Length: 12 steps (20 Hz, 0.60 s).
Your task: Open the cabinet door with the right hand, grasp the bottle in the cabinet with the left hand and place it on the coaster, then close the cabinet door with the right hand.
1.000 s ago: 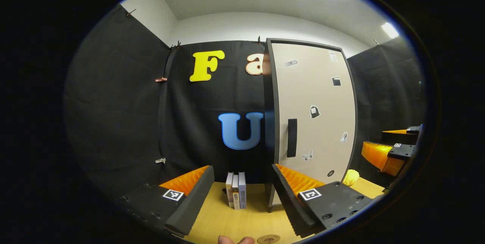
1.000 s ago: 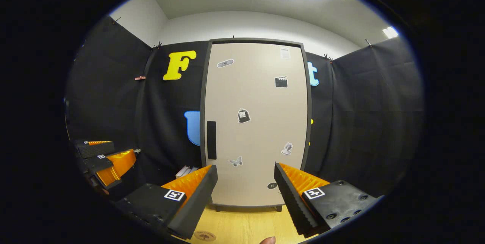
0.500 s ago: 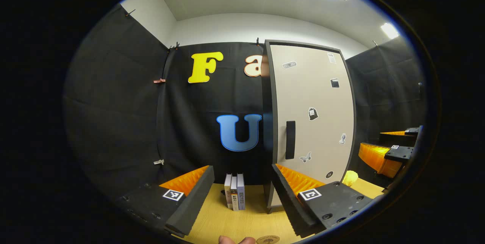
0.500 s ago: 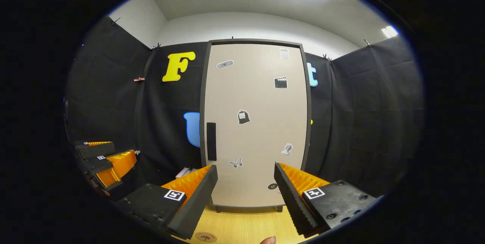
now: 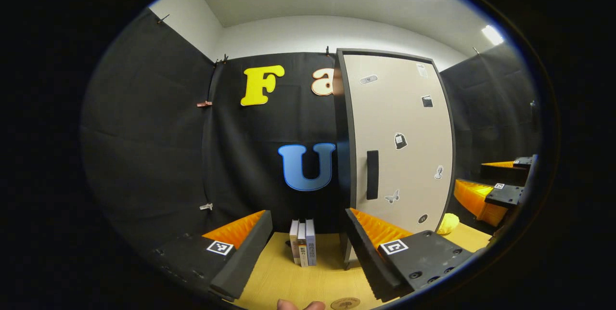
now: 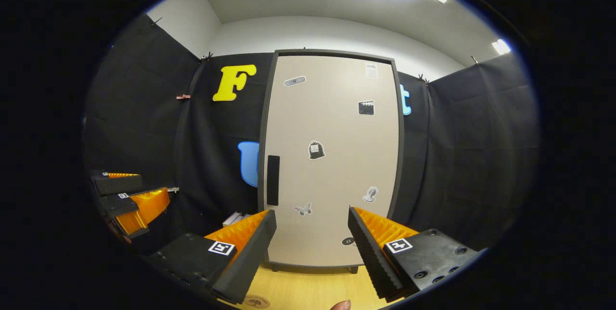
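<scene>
The cabinet door (image 6: 332,156) is shut, filling the centre of the right gripper view, handle (image 6: 273,180) at its left edge. The right gripper (image 6: 310,245) and left gripper (image 5: 308,247) hold their fingers spread, empty. The coaster (image 5: 345,303) lies on the surface (image 5: 288,276) at bottom centre of the left gripper view.

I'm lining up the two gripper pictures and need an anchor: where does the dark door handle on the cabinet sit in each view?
Left gripper view: the door handle stands right of centre, near the cabinet door's left edge, above the gripper's right finger.
Right gripper view: the door handle stands left of centre, above the gripper's left finger.
Shared landmark: the butterfly sticker, just right of the handle's foot.
</scene>
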Tool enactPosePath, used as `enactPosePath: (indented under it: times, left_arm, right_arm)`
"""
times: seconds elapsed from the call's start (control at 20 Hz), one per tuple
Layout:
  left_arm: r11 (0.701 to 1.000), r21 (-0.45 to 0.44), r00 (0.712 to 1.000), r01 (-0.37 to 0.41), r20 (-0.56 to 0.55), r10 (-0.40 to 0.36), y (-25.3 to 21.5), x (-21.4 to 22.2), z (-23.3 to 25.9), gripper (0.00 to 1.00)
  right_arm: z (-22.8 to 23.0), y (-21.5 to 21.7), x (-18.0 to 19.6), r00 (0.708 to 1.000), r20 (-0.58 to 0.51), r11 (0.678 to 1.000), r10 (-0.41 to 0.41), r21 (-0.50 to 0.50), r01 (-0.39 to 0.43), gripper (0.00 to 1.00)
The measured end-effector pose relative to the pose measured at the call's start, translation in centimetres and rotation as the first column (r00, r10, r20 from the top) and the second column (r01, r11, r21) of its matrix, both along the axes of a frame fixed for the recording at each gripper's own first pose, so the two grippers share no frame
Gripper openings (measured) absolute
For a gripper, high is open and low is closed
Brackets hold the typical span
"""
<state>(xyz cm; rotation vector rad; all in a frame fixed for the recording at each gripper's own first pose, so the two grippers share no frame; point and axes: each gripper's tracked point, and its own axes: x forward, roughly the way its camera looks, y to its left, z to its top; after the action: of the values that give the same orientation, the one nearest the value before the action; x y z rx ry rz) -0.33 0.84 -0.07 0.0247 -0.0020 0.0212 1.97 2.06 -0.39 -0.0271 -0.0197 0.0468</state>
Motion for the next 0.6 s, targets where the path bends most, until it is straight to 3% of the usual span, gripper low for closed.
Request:
enactPosePath:
  times: [0.35,0.6]
  left_arm:
    - [0.997,0.019,0.997,-0.071,-0.007,0.071,4.4,-1.8,-1.0,0.95]
    - [0.996,0.006,0.996,-0.085,-0.014,0.085,6.3,-2.3,-2.1,0.95]
  right_arm:
    - [2.3,3.4,8.1,0.998,0.057,0.997,0.03,0.063,-0.034,0.97]
    - [2.2,6.0,13.4,0.997,0.068,0.998,0.024,0.05,-0.027,0.98]
